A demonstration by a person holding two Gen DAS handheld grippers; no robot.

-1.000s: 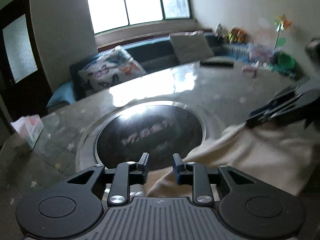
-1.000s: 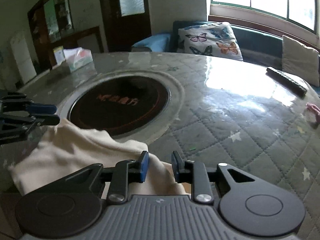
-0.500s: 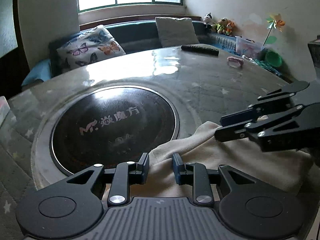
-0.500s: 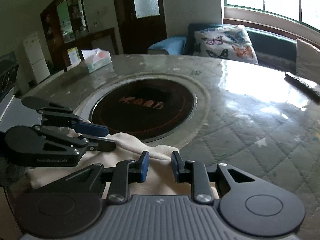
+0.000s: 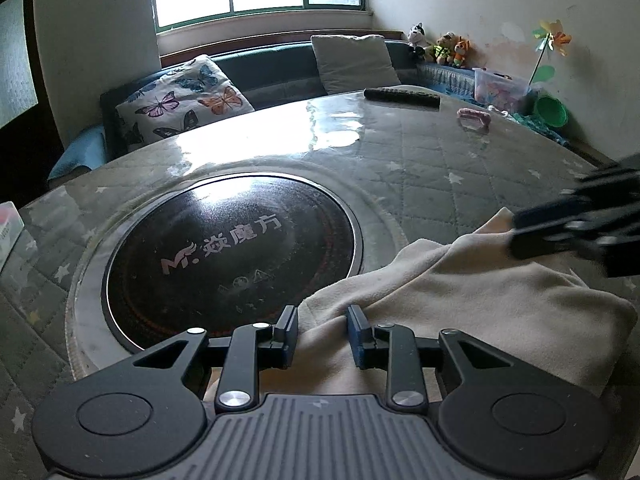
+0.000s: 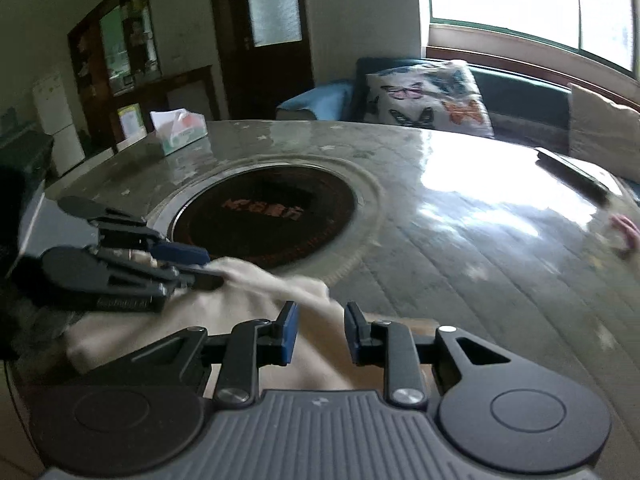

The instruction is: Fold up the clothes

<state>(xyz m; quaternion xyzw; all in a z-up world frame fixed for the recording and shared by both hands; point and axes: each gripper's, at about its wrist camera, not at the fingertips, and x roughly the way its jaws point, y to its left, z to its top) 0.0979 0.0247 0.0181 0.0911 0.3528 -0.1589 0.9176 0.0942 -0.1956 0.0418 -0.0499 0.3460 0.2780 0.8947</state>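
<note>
Claws (image 5: pixel 322 334) (image 6: pixel 318 334), narrowly parted, grip cream garment (image 5: pixel 460 292).

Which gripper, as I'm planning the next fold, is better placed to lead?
Right, probably: the right gripper holds a raised corner of the cloth over bare table; the left gripper grips low.

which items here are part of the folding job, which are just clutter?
Job:
- cream garment
- left gripper, jaws over its near edge
- right gripper, jaws also over the cloth

Lying about:
- remote control
- pink item
- tissue box
- inset black cooktop
</note>
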